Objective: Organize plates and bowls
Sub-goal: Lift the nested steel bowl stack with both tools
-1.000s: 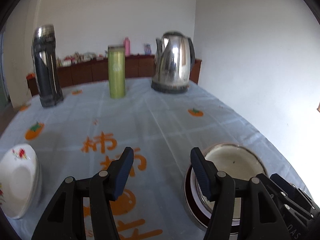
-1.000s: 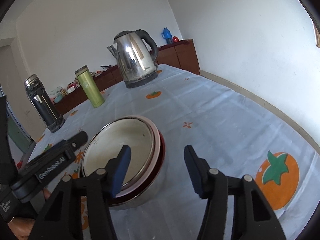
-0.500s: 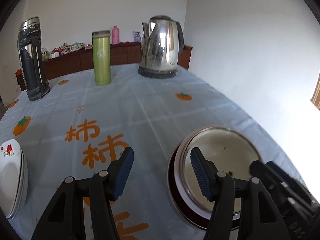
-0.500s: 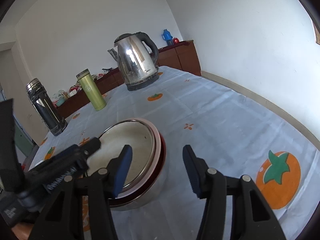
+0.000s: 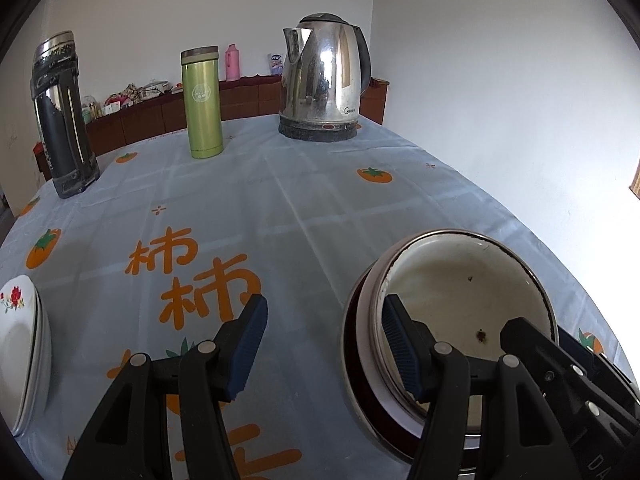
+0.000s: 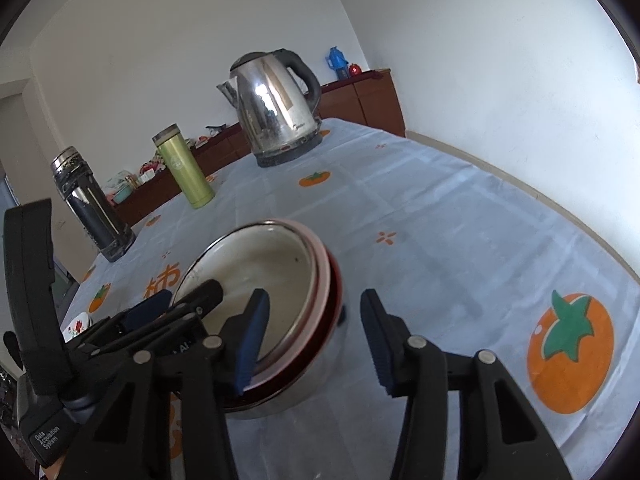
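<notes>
**Nested bowls between both sets of jaws on the persimmon-print bench**

White walls and a dark wooden sideboard (image 5: 240,98) stand behind the bench (image 5: 320,200), which wears a pale blue cloth printed with orange persimmons. On it sits the stack of nested bowls (image 6: 280,280): a cream enamel bowl inside a pink one, inside a dark red one, inside a steel one.

My right gripper (image 6: 312,340) straddles the stack's near right wall, one pad inside the rim and one outside; its jaws are closing but not yet pressing. My left gripper (image 5: 320,344) is released, its right pad just inside the stack's left rim, its left pad over bare cloth.

White flowered plates (image 5: 20,352) lie stacked at the far left. At the far end stand a steel electric kettle (image 5: 324,84), a green cylindrical flask (image 5: 202,104) and a black-and-chrome thermos (image 5: 62,116).
</notes>
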`<action>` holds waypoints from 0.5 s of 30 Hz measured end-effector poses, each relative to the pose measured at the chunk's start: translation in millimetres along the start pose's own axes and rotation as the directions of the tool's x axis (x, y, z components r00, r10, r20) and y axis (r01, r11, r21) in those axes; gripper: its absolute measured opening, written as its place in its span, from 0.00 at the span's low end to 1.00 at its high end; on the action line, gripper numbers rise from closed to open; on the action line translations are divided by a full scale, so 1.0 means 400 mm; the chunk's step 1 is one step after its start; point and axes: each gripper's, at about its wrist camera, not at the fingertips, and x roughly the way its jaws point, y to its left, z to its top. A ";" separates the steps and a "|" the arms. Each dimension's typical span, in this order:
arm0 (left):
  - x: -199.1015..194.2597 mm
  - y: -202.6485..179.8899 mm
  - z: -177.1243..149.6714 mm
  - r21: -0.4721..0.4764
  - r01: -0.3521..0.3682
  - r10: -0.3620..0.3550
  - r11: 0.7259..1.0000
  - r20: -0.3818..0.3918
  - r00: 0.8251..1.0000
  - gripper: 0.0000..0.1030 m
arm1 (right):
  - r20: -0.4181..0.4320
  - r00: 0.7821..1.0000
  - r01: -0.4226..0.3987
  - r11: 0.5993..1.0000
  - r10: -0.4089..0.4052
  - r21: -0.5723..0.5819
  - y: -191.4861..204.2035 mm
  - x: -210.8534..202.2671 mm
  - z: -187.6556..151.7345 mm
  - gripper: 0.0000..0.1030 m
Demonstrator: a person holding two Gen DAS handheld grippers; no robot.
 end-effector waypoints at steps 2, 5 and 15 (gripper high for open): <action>0.006 -0.003 -0.001 -0.001 -0.002 0.002 1.000 -0.004 1.000 0.60 | -0.012 1.000 0.001 1.000 -0.001 0.002 0.002 0.007 -0.002 0.40; 0.007 -0.010 -0.003 0.008 -0.012 0.012 1.000 0.000 1.000 0.60 | -0.019 1.000 0.001 1.000 -0.001 0.014 0.002 0.014 -0.005 0.40; 0.002 -0.024 -0.010 -0.002 0.063 -0.063 0.998 0.007 0.998 0.29 | -0.036 0.999 -0.038 0.996 0.041 0.078 -0.018 0.021 -0.003 0.39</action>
